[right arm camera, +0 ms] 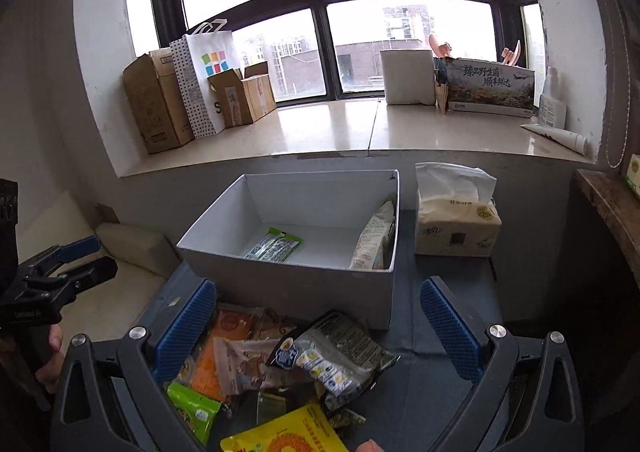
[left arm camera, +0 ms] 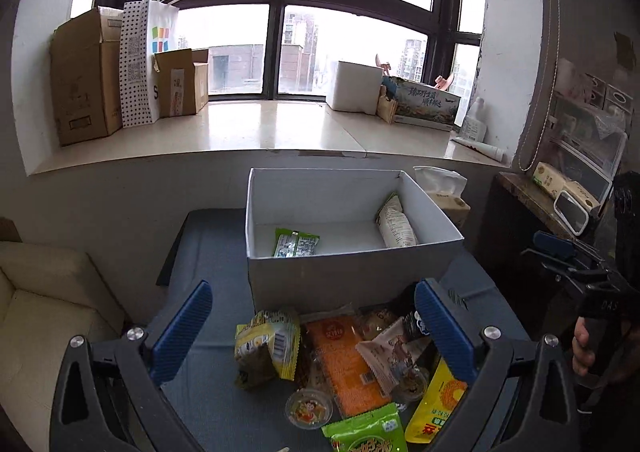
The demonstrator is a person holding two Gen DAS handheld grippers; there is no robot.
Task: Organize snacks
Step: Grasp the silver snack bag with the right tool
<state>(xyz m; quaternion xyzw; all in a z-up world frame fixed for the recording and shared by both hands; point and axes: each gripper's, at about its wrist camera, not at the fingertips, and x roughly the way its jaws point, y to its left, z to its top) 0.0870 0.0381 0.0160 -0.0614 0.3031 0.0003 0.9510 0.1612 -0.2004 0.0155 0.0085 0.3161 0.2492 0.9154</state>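
One white box, two snack packets inside it.

box: matt white card, smooth
snacks: glossy crinkled plastic wrappers
table: matt blue-grey cloth
sill: polished pale stone, reflective
pads: blue ribbed rubber or plastic, matt
tissues: soft paper in shiny film
cartons: rough brown cardboard
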